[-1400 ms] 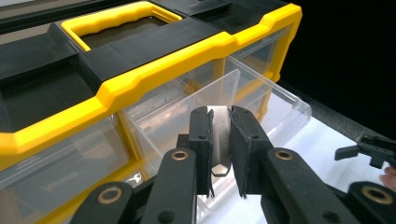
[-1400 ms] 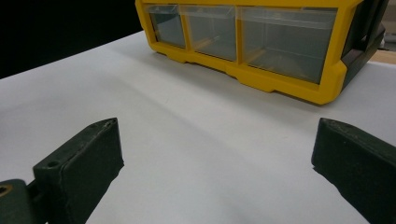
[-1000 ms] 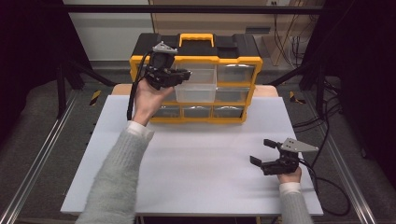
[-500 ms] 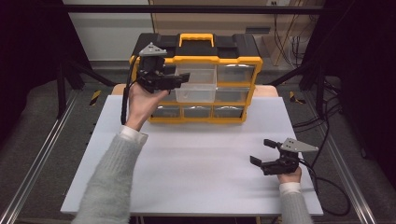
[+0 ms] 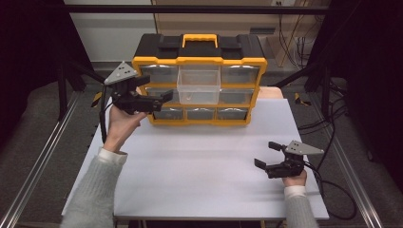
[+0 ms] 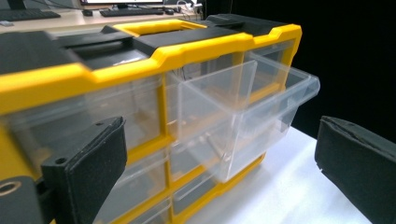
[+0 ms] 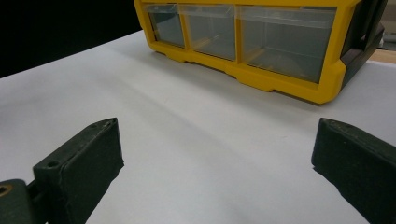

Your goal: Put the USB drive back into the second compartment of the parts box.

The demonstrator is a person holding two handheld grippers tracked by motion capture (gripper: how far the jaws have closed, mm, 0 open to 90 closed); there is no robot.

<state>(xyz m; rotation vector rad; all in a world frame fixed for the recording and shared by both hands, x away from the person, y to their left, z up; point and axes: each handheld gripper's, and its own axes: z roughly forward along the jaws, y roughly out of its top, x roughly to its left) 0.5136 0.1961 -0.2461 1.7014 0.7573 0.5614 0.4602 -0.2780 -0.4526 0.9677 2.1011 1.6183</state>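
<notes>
A yellow and black organizer (image 5: 199,50) with clear drawers stands at the back of the white table (image 5: 204,166). Its top middle drawer (image 5: 198,85) is pulled out and looks empty. My left gripper (image 5: 159,90) is held up at the organizer's left front corner, open, with nothing between its fingers. In the left gripper view the pulled-out drawer (image 6: 247,121) lies ahead, past the open left gripper (image 6: 217,140). My right gripper (image 5: 266,153) rests low over the table's front right, open and empty. The right gripper view looks between its own jaws (image 7: 215,140) at the organizer's bottom row of drawers (image 7: 243,37).
Metal frame rails (image 5: 43,161) run along both sides of the table. Cables (image 5: 328,123) hang off the right side. Bare white table surface (image 7: 187,116) lies between my right gripper and the organizer.
My left gripper has drawn back from the top middle drawer, moving left and down to the organizer's left front corner. The right gripper has stayed put.
</notes>
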